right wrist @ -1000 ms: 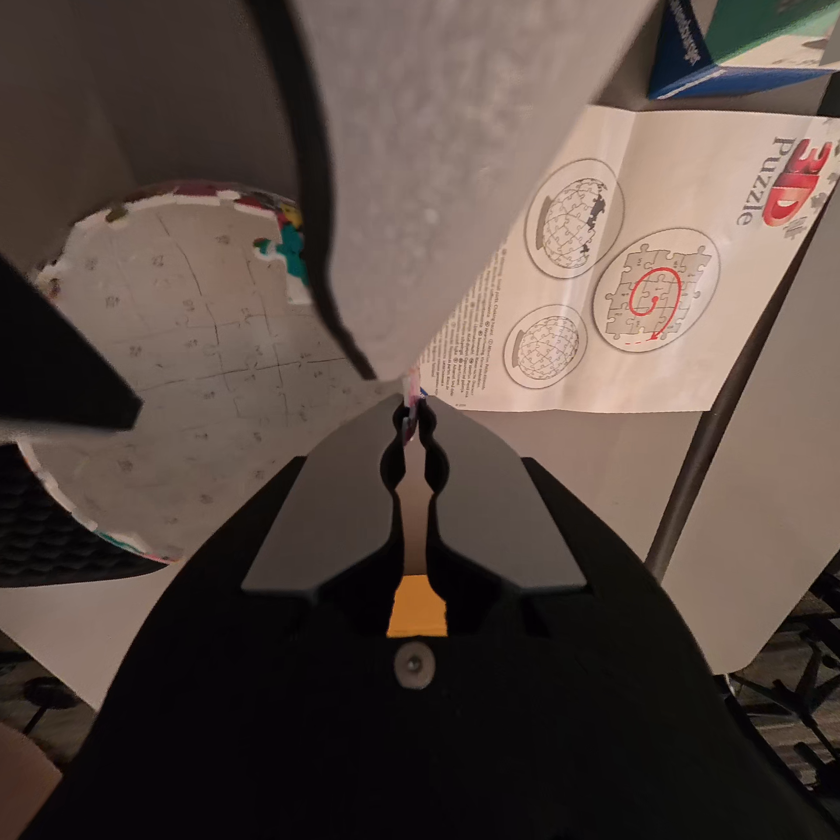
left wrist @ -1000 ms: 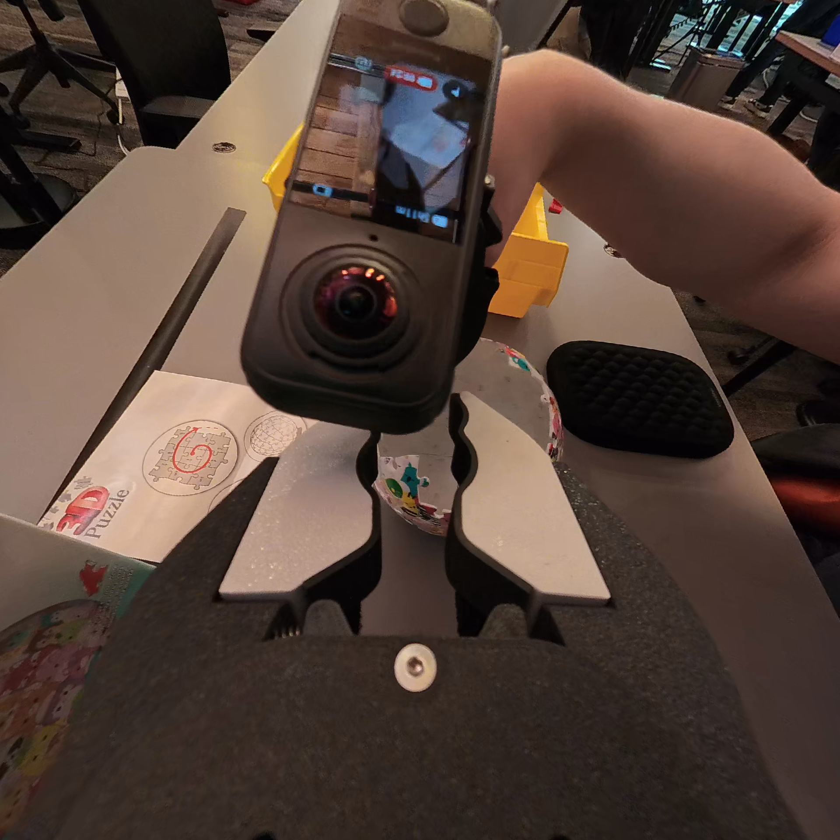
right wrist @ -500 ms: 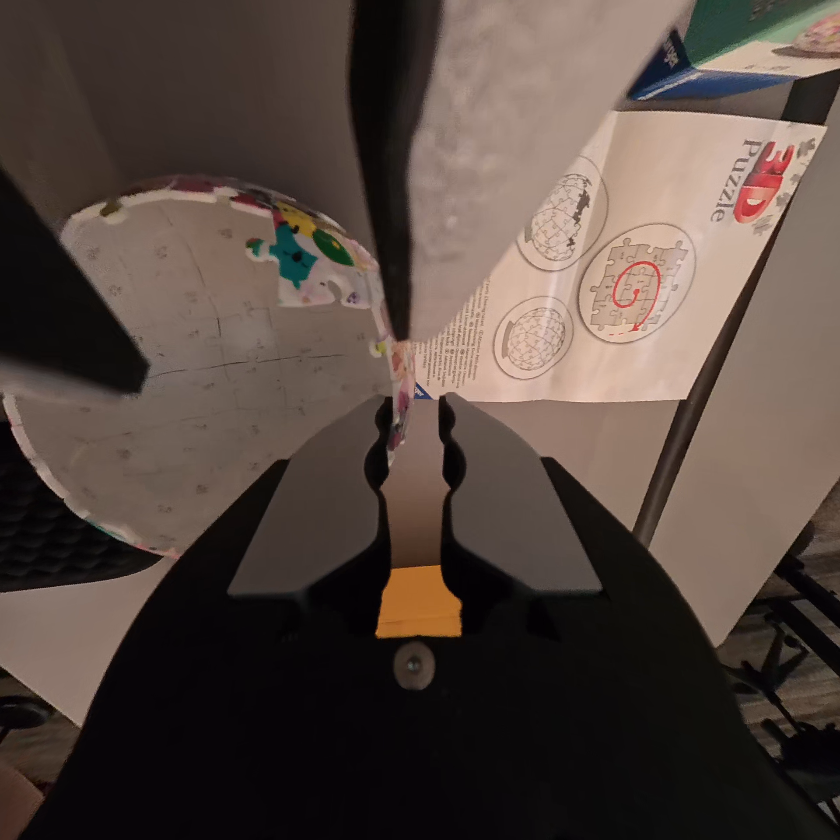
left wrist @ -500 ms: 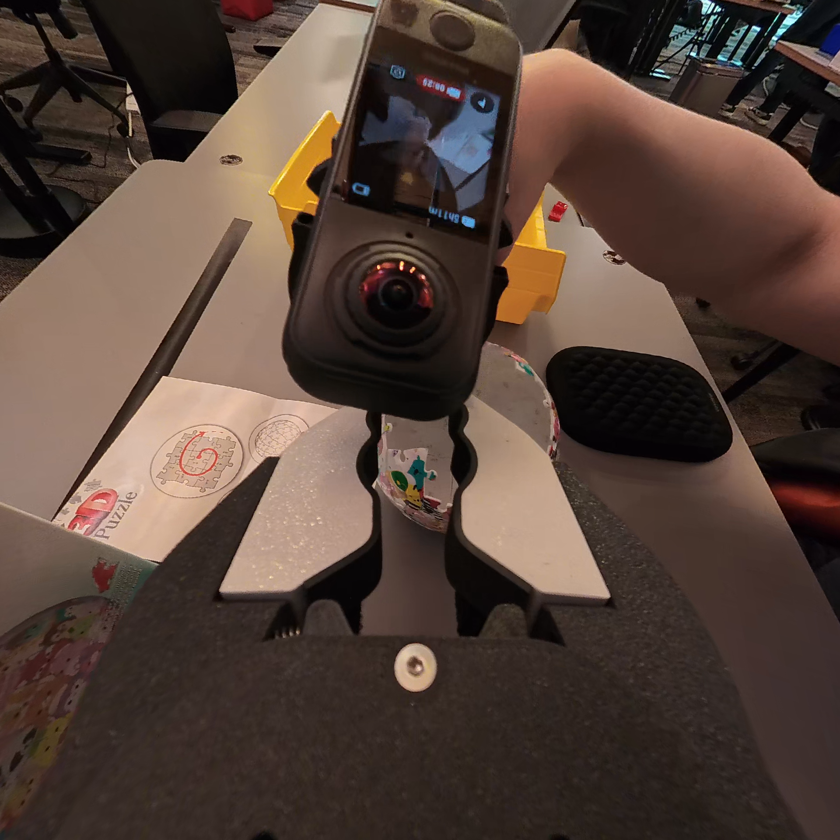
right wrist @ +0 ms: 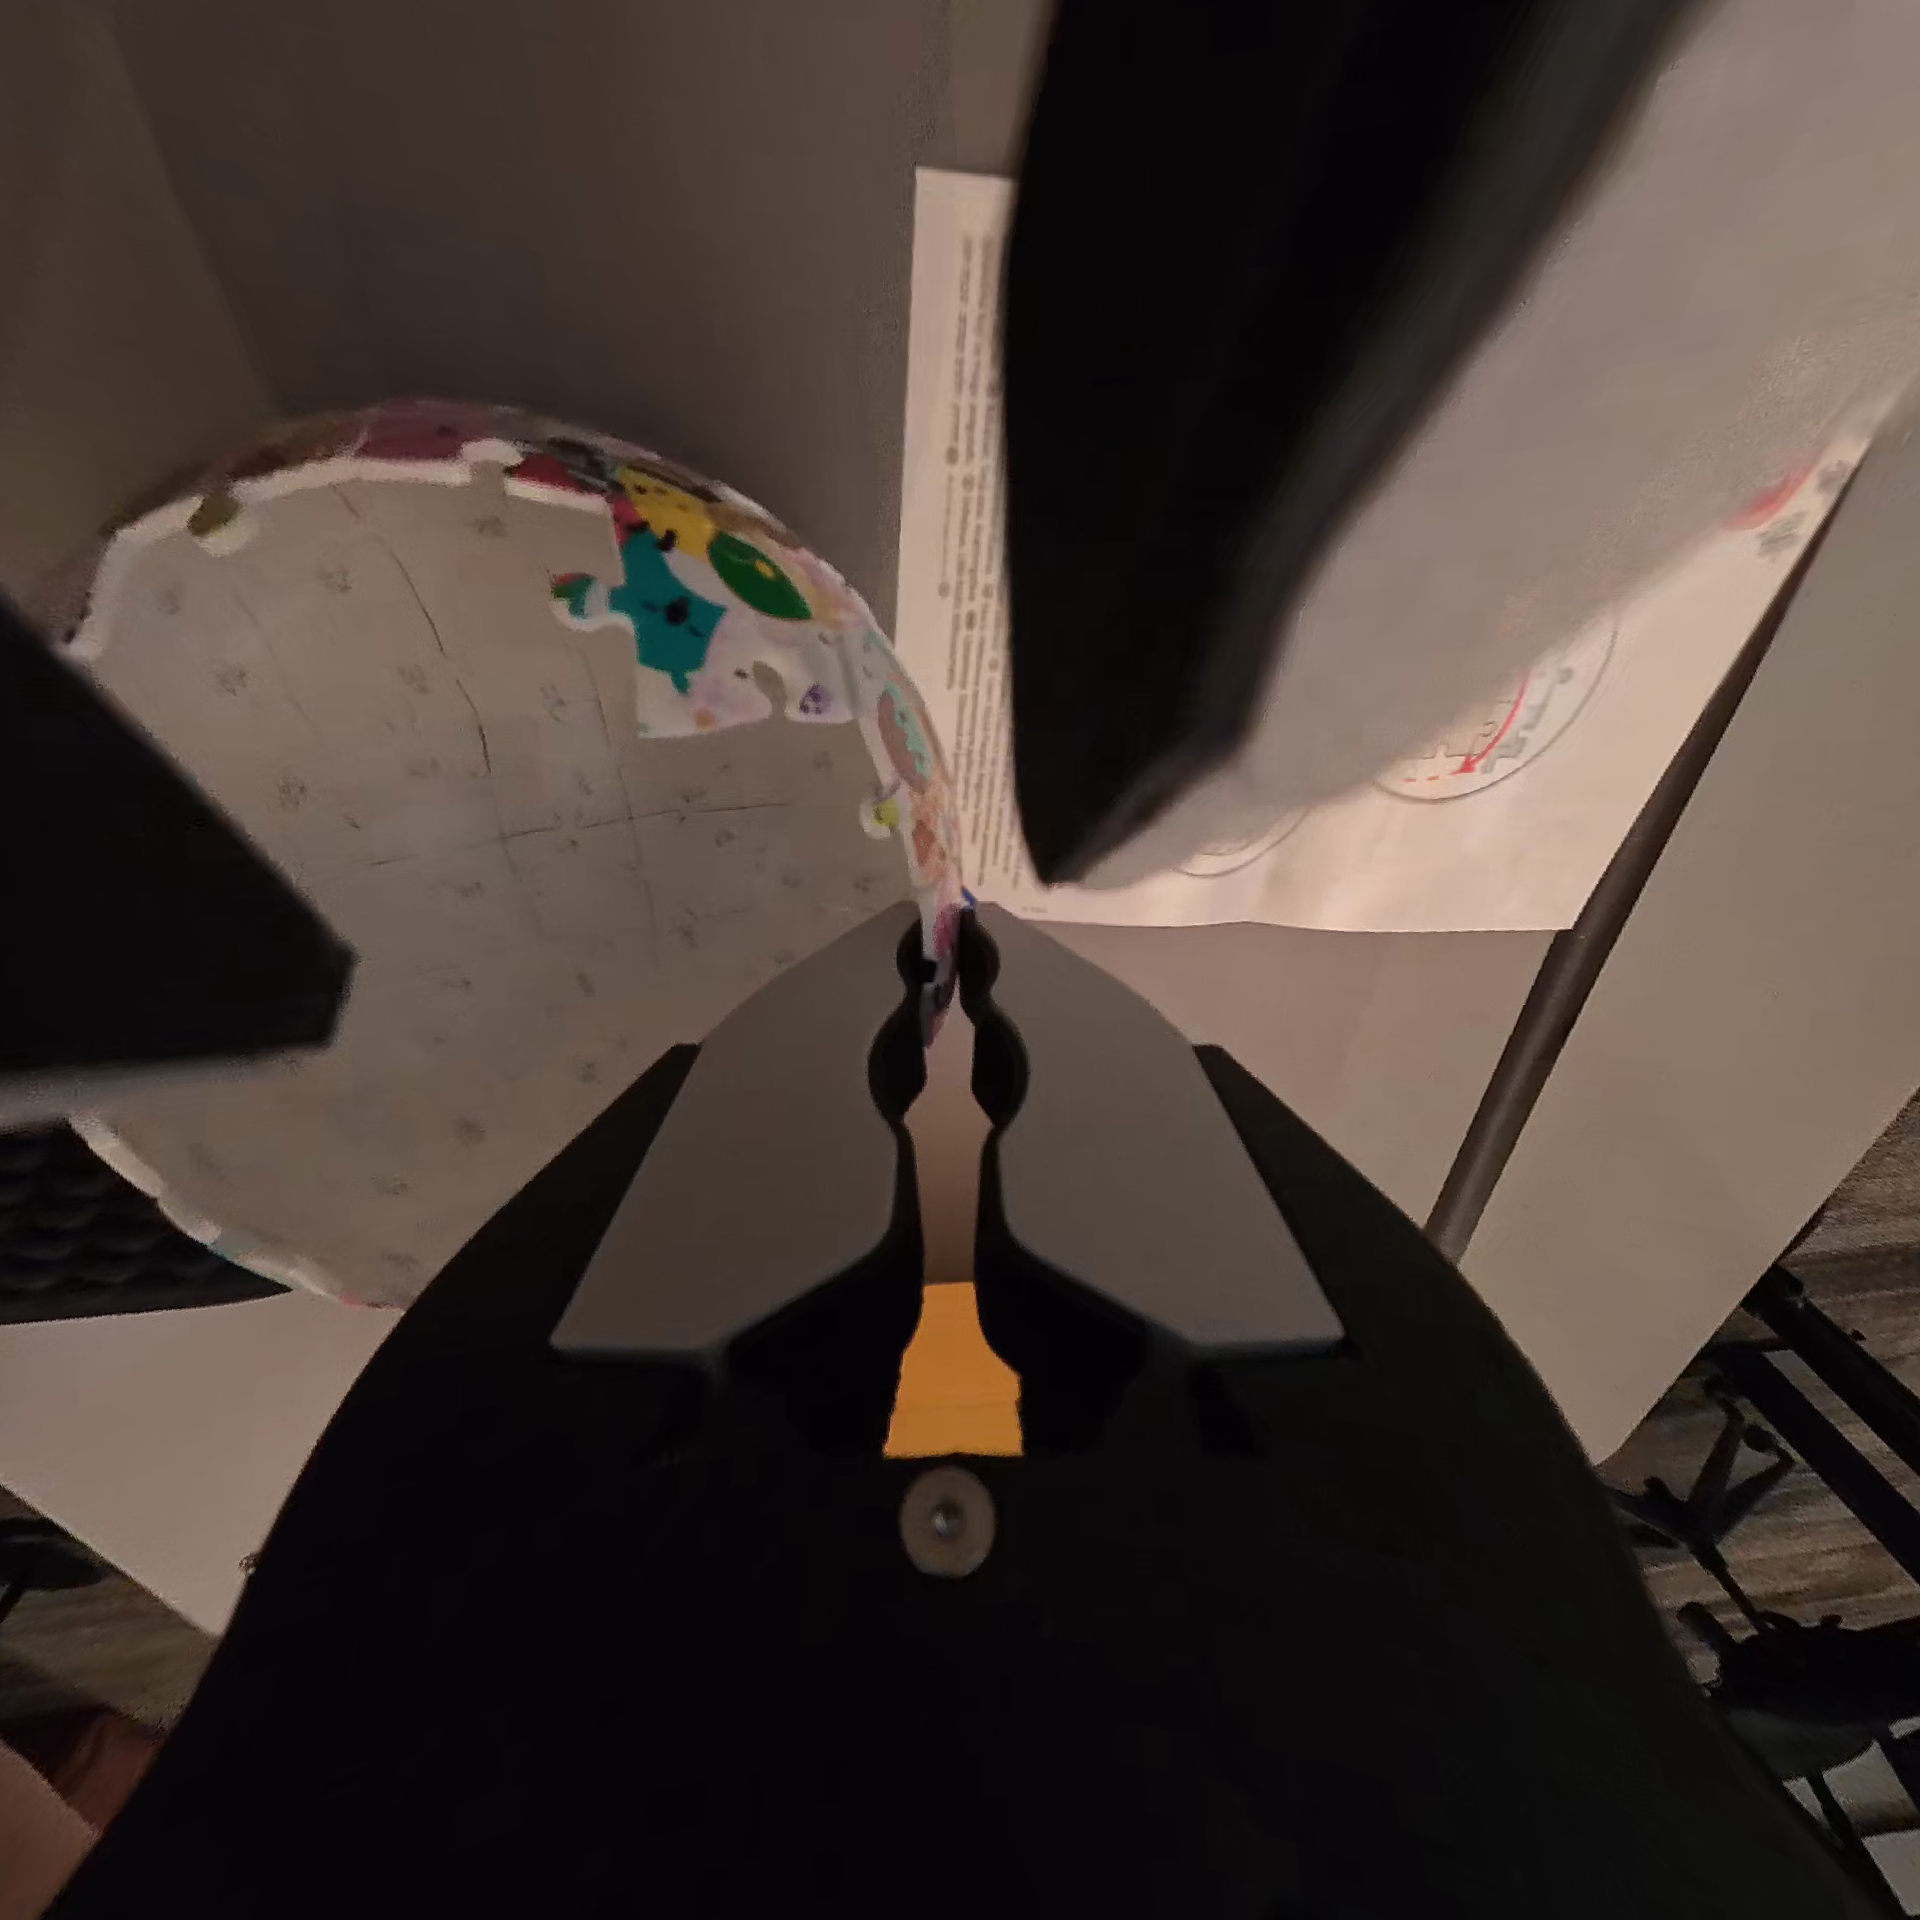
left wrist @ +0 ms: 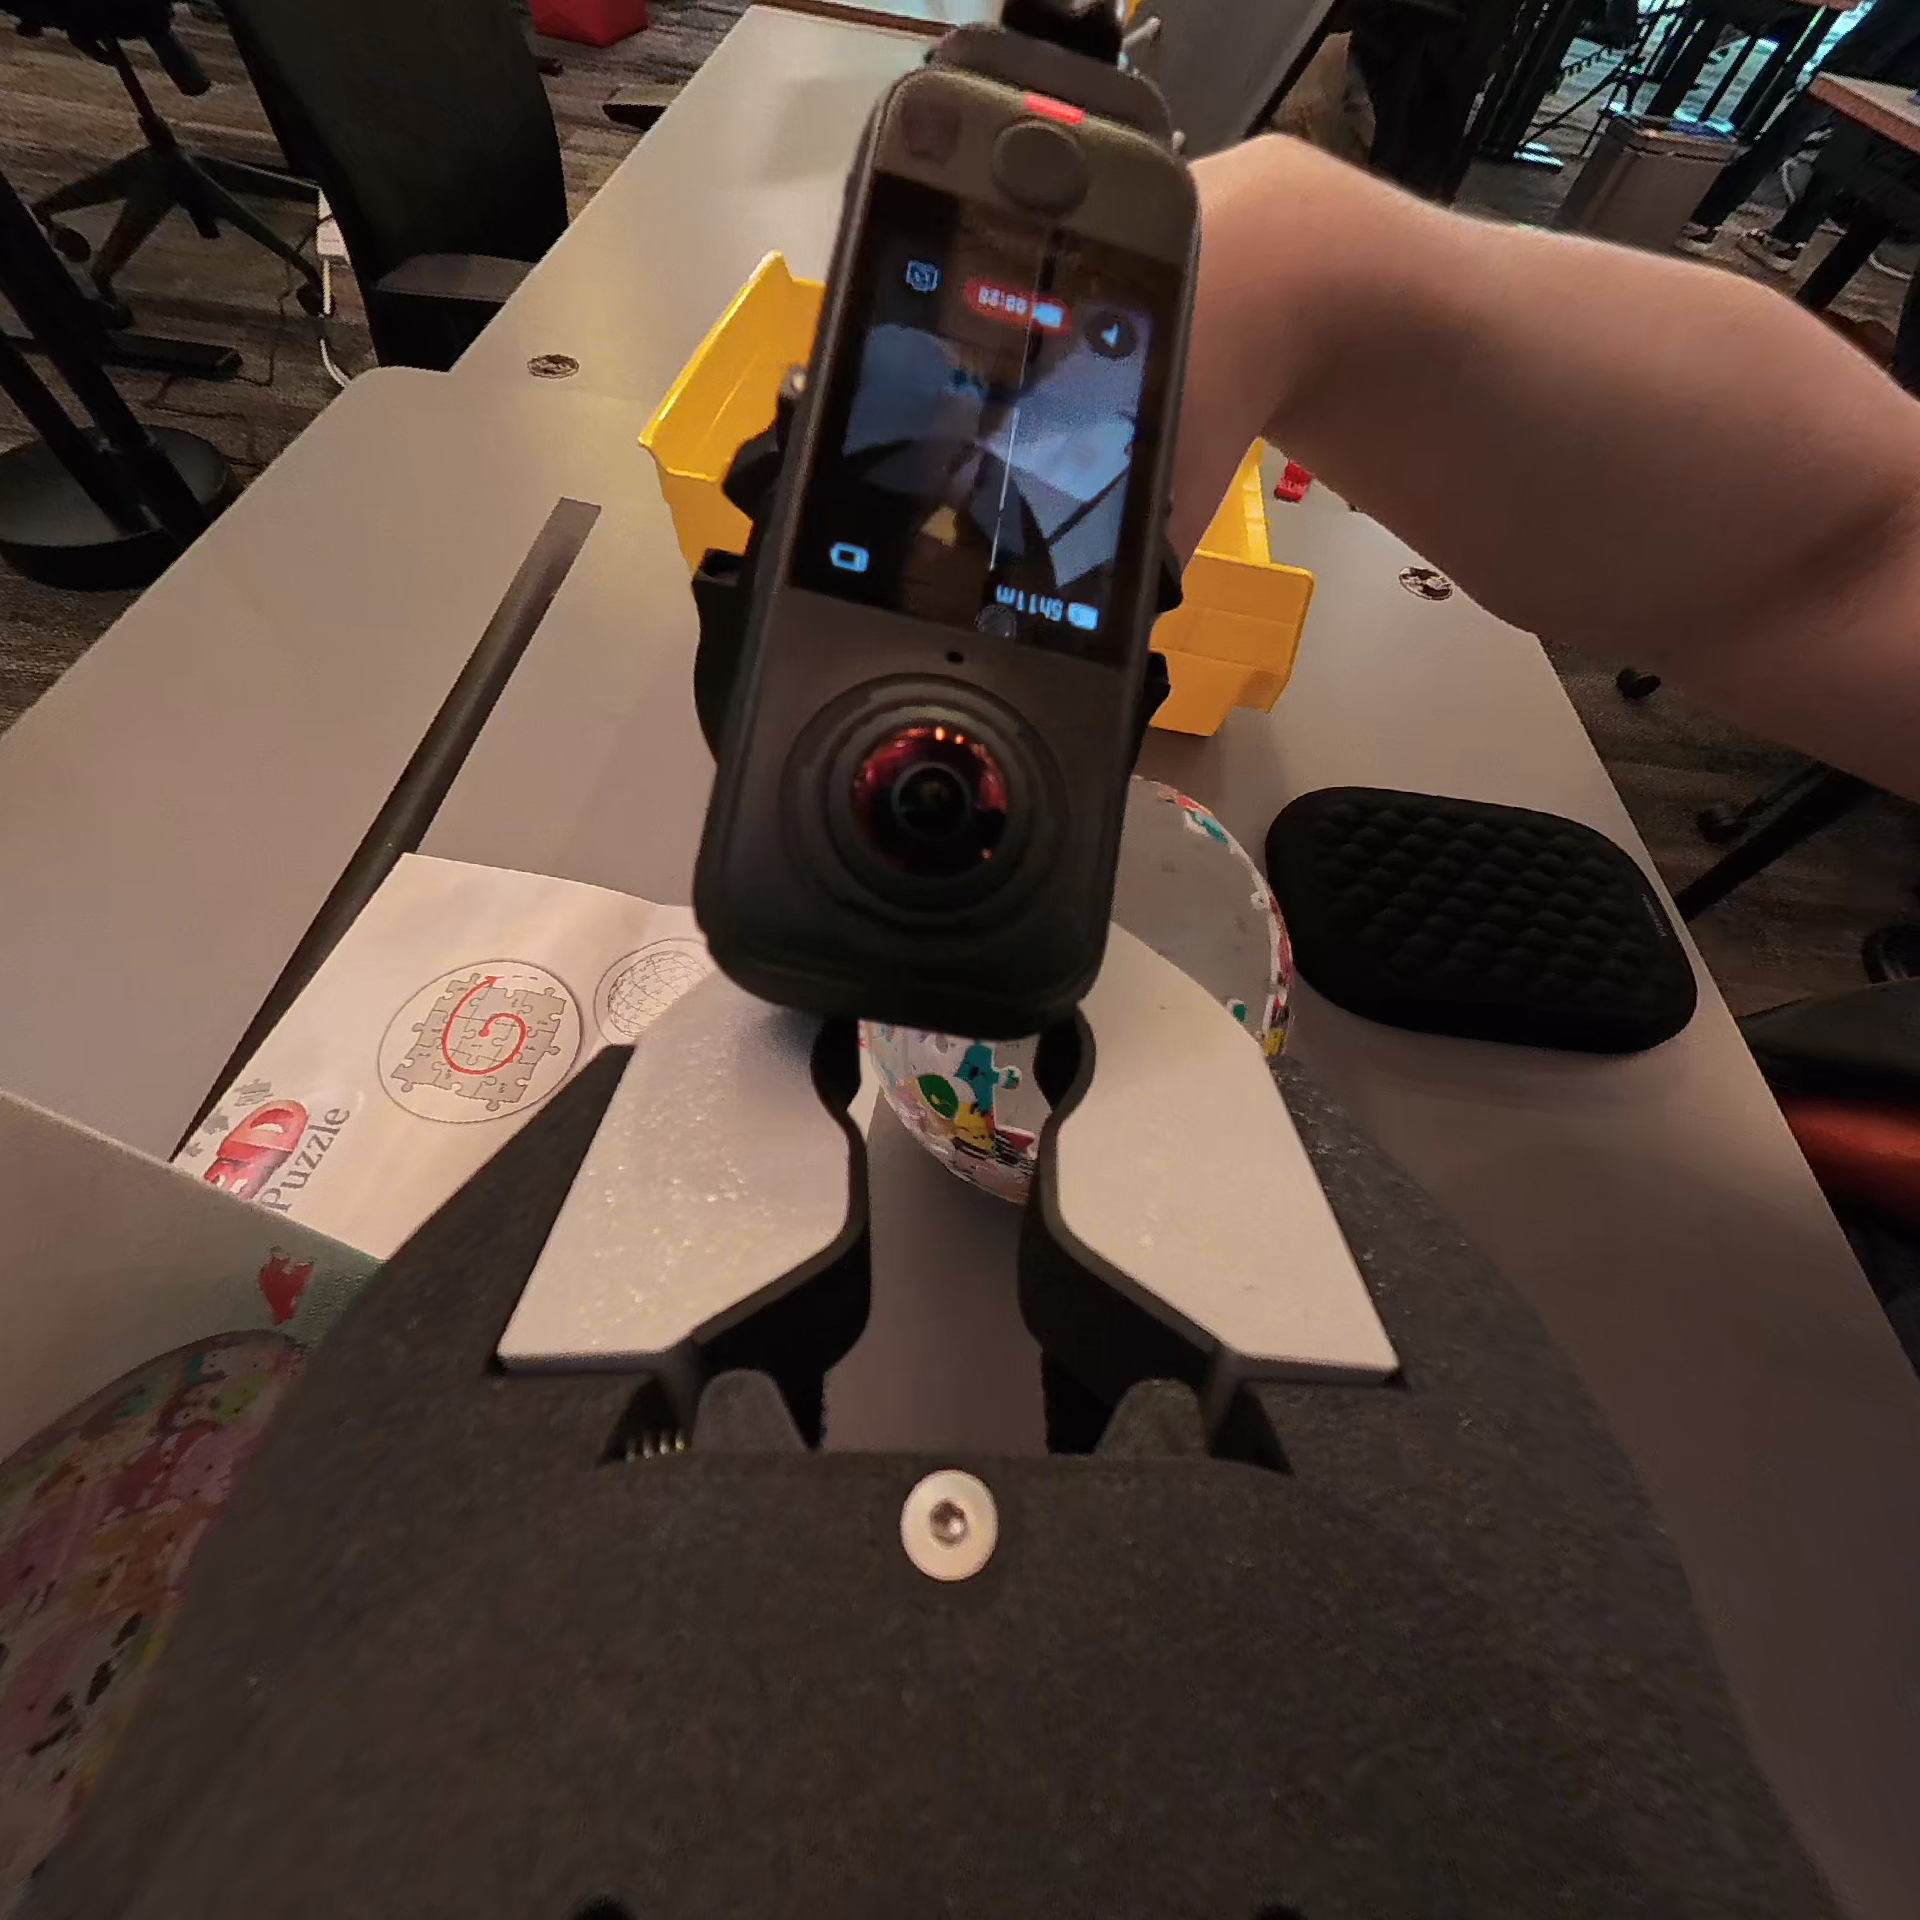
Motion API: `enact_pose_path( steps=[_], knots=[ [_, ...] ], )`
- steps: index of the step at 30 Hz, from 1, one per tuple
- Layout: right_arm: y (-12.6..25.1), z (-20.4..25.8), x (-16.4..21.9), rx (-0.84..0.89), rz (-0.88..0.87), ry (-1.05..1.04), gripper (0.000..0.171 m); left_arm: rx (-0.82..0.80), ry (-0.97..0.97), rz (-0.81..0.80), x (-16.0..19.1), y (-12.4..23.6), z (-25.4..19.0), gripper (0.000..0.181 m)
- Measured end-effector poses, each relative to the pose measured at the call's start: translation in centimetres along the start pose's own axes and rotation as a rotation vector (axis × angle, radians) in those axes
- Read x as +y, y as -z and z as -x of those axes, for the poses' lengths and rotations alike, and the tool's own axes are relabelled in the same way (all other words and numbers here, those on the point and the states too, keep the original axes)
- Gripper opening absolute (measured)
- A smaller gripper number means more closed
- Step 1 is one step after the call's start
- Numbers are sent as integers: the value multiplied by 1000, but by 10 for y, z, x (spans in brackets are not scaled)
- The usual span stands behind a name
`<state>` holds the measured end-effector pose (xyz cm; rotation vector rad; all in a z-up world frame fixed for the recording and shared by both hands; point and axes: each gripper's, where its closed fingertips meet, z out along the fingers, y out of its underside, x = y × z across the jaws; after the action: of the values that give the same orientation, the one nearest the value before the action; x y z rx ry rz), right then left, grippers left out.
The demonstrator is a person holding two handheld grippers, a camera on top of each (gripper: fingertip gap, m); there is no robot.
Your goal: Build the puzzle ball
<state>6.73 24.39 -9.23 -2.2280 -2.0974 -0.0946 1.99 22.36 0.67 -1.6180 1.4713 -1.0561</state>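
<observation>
The puzzle ball (right wrist: 436, 852) is a part-built open shell, white inside and brightly coloured outside, resting on the grey table (right wrist: 520, 208). My right gripper (right wrist: 943, 961) is shut on its rim, on the side nearest the instruction sheet. My left gripper (left wrist: 951, 1044) is open, and the ball (left wrist: 966, 1117) shows between its fingers. In the right wrist view the left gripper's fingers (right wrist: 1195, 468) stand on either side of the shell, apart from it. The right gripper's camera (left wrist: 935, 623) hides the left fingertips.
A folded instruction sheet (left wrist: 468, 1039) lies left of the ball. The puzzle box (left wrist: 104, 1455) is at the near left. A yellow bin (left wrist: 1226, 623) stands behind, and a black pad (left wrist: 1475, 914) lies to the right. A person's arm (left wrist: 1558, 468) reaches in from the right. Left tips to right tips: about 11 centimeters.
My right gripper opened half a second ago and has shut again on the ball's rim. It has drawn back from the left gripper, and the shell has turned slightly.
</observation>
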Motion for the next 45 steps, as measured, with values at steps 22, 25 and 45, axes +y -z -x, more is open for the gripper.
enact_pose_path(
  steps=[22, 25, 45],
  knots=[
    [45, -19, -1, 192, -297, -33, 33, 20, -38, -93, -23, 28, -12, 31],
    [62, -24, 3, 285, -418, -83, 32, 16, -51, -85, -23, 28, -14, 31],
    [127, -37, 22, 676, -759, -323, 26, -234, -252, 192, 19, -9, 9, 33]
  ],
)
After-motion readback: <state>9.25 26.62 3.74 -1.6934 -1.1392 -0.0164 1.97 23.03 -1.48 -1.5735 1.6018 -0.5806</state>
